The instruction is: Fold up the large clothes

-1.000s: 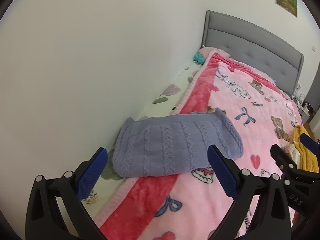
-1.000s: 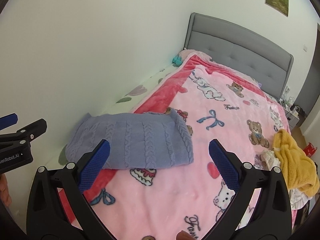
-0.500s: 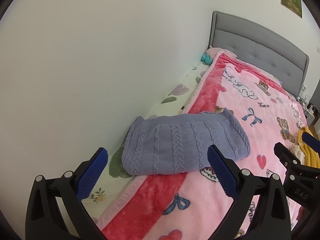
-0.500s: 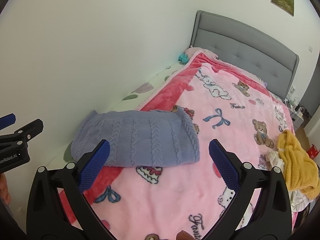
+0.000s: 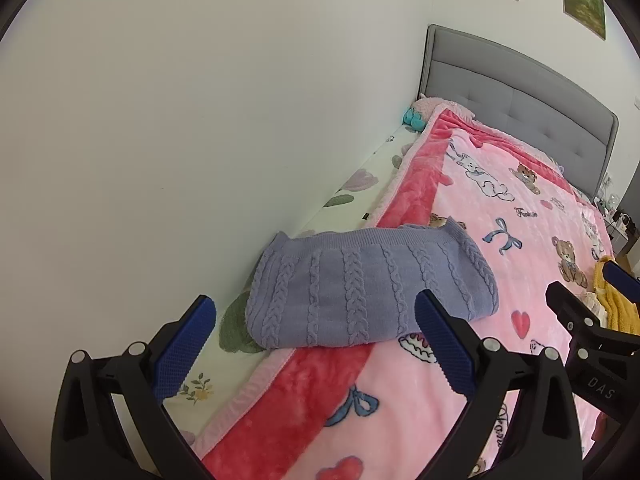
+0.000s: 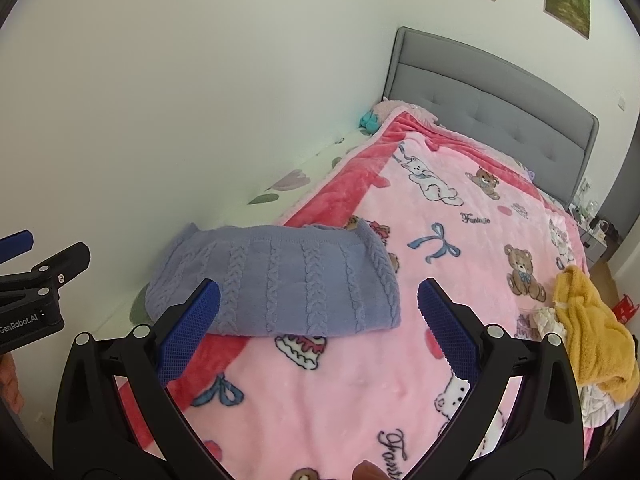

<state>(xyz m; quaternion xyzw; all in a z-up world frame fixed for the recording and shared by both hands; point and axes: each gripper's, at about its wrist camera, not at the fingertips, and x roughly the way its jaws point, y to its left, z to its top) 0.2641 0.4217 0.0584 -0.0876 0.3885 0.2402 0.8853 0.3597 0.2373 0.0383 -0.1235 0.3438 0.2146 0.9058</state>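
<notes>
A folded lavender cable-knit sweater point(image 5: 360, 284) lies on the pink cartoon blanket point(image 5: 520, 240) near the bed's wall side; it also shows in the right wrist view point(image 6: 280, 284). My left gripper point(image 5: 316, 344) is open and empty, held above and short of the sweater. My right gripper point(image 6: 320, 328) is open and empty, also short of the sweater, to the right of the left one. A yellow garment point(image 6: 592, 332) lies in a heap at the bed's right edge.
The white wall point(image 5: 200, 100) runs close along the bed's left side. A grey padded headboard point(image 6: 500, 92) stands at the far end. A strip of floral sheet point(image 5: 352, 192) shows beside the wall. A nightstand with small items point(image 6: 596, 228) is far right.
Both grippers have drawn back and up a little from the sweater, so more of the bed shows. The sweater has not moved. Both stay open.
</notes>
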